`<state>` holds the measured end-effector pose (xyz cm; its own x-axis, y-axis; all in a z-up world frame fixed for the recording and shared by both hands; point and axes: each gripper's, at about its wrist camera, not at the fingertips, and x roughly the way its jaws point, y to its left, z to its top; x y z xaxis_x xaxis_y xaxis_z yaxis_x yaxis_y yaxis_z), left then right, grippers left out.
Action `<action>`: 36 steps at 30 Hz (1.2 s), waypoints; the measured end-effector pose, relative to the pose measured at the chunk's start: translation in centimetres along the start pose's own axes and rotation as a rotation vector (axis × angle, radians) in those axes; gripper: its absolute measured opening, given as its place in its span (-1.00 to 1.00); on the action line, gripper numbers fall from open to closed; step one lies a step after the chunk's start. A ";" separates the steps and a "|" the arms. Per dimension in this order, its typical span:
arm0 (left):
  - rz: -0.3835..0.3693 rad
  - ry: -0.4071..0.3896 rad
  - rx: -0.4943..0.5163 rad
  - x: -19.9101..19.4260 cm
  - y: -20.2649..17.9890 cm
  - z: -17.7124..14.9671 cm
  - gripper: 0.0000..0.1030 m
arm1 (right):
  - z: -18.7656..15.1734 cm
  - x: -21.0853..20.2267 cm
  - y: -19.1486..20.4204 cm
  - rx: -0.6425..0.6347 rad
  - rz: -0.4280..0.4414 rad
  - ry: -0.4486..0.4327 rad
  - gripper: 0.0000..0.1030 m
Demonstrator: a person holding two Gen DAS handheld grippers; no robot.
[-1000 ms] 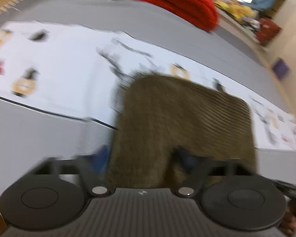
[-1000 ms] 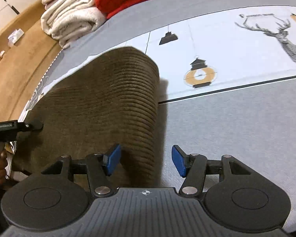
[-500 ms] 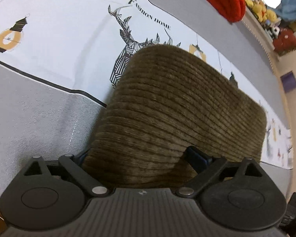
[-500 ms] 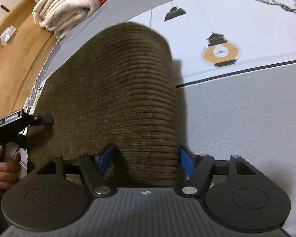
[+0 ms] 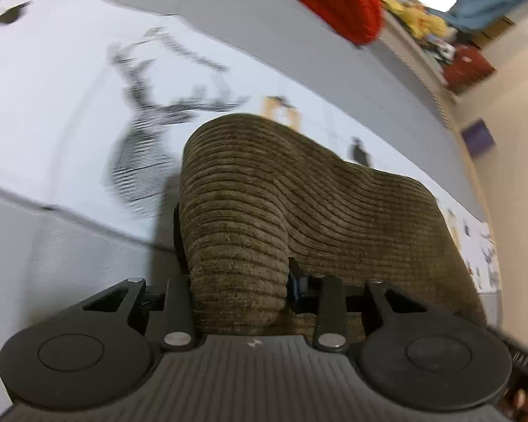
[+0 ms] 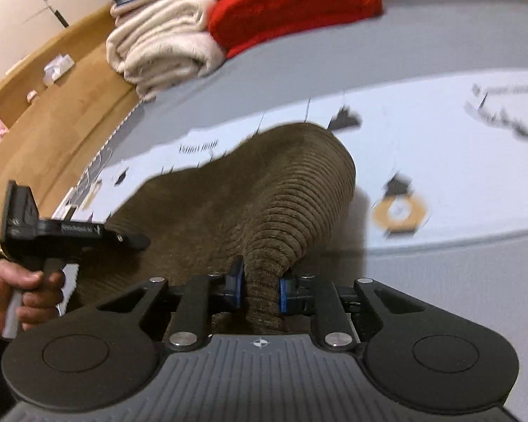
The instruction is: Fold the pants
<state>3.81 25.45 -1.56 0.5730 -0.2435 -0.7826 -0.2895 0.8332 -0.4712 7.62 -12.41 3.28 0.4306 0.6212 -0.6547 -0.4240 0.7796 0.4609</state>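
Note:
Brown corduroy pants (image 5: 334, 204) lie folded on a white printed sheet (image 5: 52, 105) over a grey bed. My left gripper (image 5: 236, 267) has its jaws closing, and a bunched near edge of the pants is squeezed between its fingers. In the right wrist view the pants (image 6: 228, 193) rise in a ridge toward my right gripper (image 6: 258, 288). Its jaws are closing too, with the blue pads (image 6: 236, 288) pinching a narrow fold of the cloth. The left gripper's body (image 6: 52, 232), held by a hand (image 6: 14, 292), shows at the left over the pants.
A red blanket (image 6: 292, 3) and rolled cream towels (image 6: 158, 49) are stacked at the far end of the bed. Wooden floor (image 6: 52, 112) lies beyond the bed's left edge. In the left wrist view a shelf with yellow toys (image 5: 415, 17) runs along the right.
Both grippers went from wide around the pants' near edge to pinched on it. The cloth now bunches into ridges and its edge is lifted; the views tilted up.

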 end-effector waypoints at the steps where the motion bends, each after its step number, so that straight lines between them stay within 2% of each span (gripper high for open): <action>1: -0.012 0.000 0.018 0.5 -1.2 0.1 -0.27 | 0.7 -0.8 -0.4 -0.006 -0.008 -0.010 -0.65; 6: -0.088 -0.001 0.086 3.1 -7.9 0.4 -0.28 | 4.2 -5.1 -3.9 -0.052 -0.098 -0.072 -0.65; 10: -0.141 0.030 0.123 5.9 -12.1 0.2 -0.24 | 4.9 -8.1 -8.2 -0.021 -0.161 -0.135 -0.64; 12: -0.107 0.080 0.150 7.3 -13.2 -0.2 -0.10 | 4.3 -8.4 -10.5 -0.003 -0.226 -0.131 -0.57; 13: -0.061 0.091 0.180 7.7 -13.6 -0.5 -0.01 | 3.8 -8.0 -11.5 0.004 -0.274 -0.104 -0.42; 14: 0.001 0.086 0.219 8.1 -14.1 -0.7 0.15 | 3.2 -7.1 -12.5 0.015 -0.364 -0.049 -0.33; 16: 0.072 0.054 0.279 7.9 -14.7 -0.9 0.29 | 2.2 -5.8 -13.9 0.021 -0.578 0.032 -0.32; 17: 0.087 0.028 0.289 7.4 -14.8 -0.8 0.30 | 1.9 -5.9 -14.4 0.034 -0.616 0.037 -0.32; 19: 0.100 -0.024 0.277 6.3 -14.5 -0.5 0.30 | 2.0 -6.7 -14.7 0.091 -0.524 0.015 -0.32; 21: 0.104 -0.070 0.256 5.0 -14.4 -0.2 0.27 | 2.1 -7.4 -13.9 0.062 -0.422 -0.016 -0.32; 22: 0.097 -0.088 0.244 4.6 -14.2 -0.2 0.13 | 2.0 -7.5 -13.3 0.023 -0.394 -0.022 -0.32; 23: 0.062 -0.104 0.233 4.1 -14.1 -0.1 -0.29 | 1.8 -7.3 -12.7 -0.016 -0.367 -0.018 -0.32; 24: 0.022 -0.108 0.226 3.8 -13.9 0.4 -0.47 | 1.7 -6.8 -12.3 -0.046 -0.337 0.007 -0.33; 25: -0.024 -0.112 0.222 3.6 -14.1 0.5 -0.73 | 1.4 -6.1 -12.4 -0.066 -0.328 0.050 -0.33; 27: -0.116 -0.097 0.224 3.8 -14.4 0.4 -0.83 | 0.4 -3.8 -12.7 -0.091 -0.367 0.184 -0.33; 28: -0.127 -0.074 0.231 4.4 -14.7 0.3 -0.83 | -0.3 -2.4 -12.9 -0.102 -0.413 0.261 -0.33; 29: -0.089 -0.034 0.250 5.3 -14.8 0.1 -0.86 | -0.8 -1.7 -13.0 -0.127 -0.437 0.295 -0.33; 31: 0.080 0.062 0.288 7.8 -14.3 -0.6 -0.91 | -0.5 -1.4 -12.4 -0.180 -0.444 0.297 -0.33; 32: 0.123 0.085 0.285 8.4 -14.1 -0.7 -0.91 | -0.6 -1.4 -12.5 -0.184 -0.438 0.299 -0.33; 34: 0.122 0.076 0.272 8.2 -14.2 -0.4 -0.91 | -0.4 -1.8 -12.7 -0.144 -0.401 0.289 -0.33; 36: 0.118 0.049 0.275 7.6 -14.7 -0.2 -0.91 | 0.1 -2.0 -12.8 -0.126 -0.405 0.260 -0.33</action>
<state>12.23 11.26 -0.71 0.5081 -0.1546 -0.8473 -0.1297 0.9588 -0.2528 12.25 -23.58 -1.26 0.3742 0.2178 -0.9014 -0.3642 0.9284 0.0731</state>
